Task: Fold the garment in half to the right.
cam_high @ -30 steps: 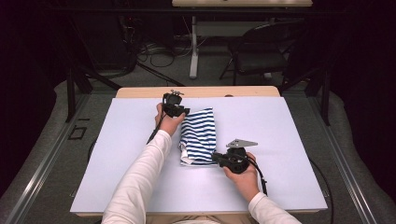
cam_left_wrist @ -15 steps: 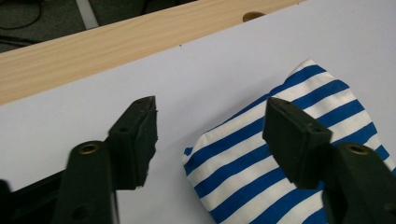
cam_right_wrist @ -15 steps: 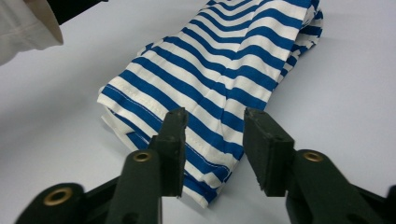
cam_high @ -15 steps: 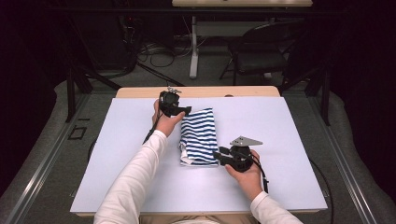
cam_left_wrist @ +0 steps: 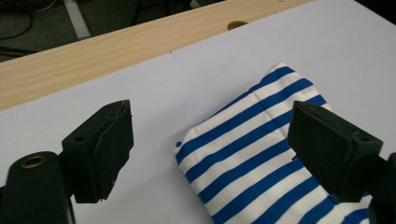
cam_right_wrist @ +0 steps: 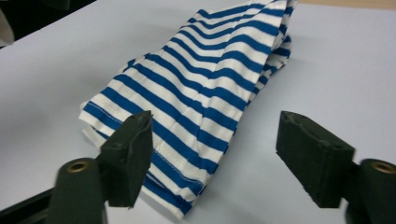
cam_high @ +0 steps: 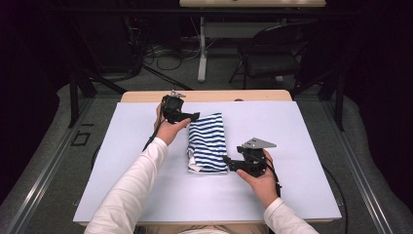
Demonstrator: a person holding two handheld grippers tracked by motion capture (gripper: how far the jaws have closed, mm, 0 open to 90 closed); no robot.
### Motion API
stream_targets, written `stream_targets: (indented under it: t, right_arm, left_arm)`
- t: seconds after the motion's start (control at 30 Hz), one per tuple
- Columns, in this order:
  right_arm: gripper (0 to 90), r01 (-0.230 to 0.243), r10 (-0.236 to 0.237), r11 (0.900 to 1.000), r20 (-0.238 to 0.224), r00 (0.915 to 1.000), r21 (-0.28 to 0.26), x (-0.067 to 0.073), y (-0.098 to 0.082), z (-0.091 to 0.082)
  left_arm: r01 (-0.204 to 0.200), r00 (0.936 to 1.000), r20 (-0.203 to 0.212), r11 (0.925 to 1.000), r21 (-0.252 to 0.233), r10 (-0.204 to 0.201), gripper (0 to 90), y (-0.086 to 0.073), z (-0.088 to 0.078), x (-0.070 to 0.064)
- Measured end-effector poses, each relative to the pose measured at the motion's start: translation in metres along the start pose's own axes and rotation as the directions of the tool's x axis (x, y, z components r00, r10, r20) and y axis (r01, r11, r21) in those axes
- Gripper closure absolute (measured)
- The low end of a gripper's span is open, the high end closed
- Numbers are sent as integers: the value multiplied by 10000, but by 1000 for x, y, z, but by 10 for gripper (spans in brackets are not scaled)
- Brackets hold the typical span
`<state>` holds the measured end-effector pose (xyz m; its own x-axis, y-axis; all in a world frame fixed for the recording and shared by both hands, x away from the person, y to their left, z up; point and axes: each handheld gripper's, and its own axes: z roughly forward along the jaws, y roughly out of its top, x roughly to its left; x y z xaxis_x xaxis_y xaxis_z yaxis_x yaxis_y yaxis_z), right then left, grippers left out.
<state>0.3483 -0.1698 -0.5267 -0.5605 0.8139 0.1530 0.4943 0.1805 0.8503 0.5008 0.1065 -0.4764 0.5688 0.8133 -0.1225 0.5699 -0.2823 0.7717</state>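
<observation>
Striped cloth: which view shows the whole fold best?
High view: the striped cloth lies whole on the table, all edges visible. The right gripper view shows most of its length and layered near edge, close up. The left gripper view catches one corner, partly behind a jaw.

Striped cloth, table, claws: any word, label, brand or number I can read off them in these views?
None. The folded striped cloth shows blue and white stripes, no tag or print facing up. The white table is blank. The left claw and right claw bear no readable marking.
</observation>
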Motion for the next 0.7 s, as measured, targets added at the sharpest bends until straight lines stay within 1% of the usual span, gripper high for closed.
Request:
stream_targets:
  t: [0.1, 0.17, 0.23, 0.27, 0.33, 0.4, 0.47, 0.57, 0.7]
  right_arm:
    - [183, 194, -193, 9998, 215, 9996, -82, 1, 3, -2]
    - [149, 296, -291, 9995, 325, 9990, -138, 2, 4, -3]
    - [138, 392, -384, 9990, 381, 9985, -205, 3, 5, -4]
    - [114, 439, -429, 9987, 421, 9982, -247, 4, 6, -4]
    - [34, 419, -408, 9988, 427, 9983, -239, 6, 7, -5]
    - [0, 491, -482, 9986, 441, 9979, -211, 6, 8, -5]
    - [0, 540, -528, 9982, 446, 9976, -252, 7, 9, -5]
    - [0, 466, -456, 9986, 383, 9982, -243, 8, 10, -7]
    - [0, 613, -602, 9976, 347, 9976, -318, 9, 12, -8]
  left_arm:
    - [-45, 10000, 0, 9999, -118, 45, 67, -2, -5, 0]
    - [-6, 9999, 111, 9999, -138, 8, 54, -3, -9, 0]
    - [5, 9999, 171, 9998, -206, -2, 37, -4, -12, -1]
    - [-4, 9998, 212, 9998, -203, 8, 29, -5, -15, -1]
    - [54, 9995, 302, 9998, -209, -48, 16, -7, -19, -1]
    - [29, 9995, 315, 9998, -215, -22, 4, -10, -24, -1]
    - [54, 9992, 386, 9997, -227, -45, 4, -13, -28, -1]
    - [-33, 9989, 471, 9998, -218, 43, 4, -18, -34, -2]
    - [-80, 9974, 710, 9995, -298, 101, 4, -25, -42, -4]
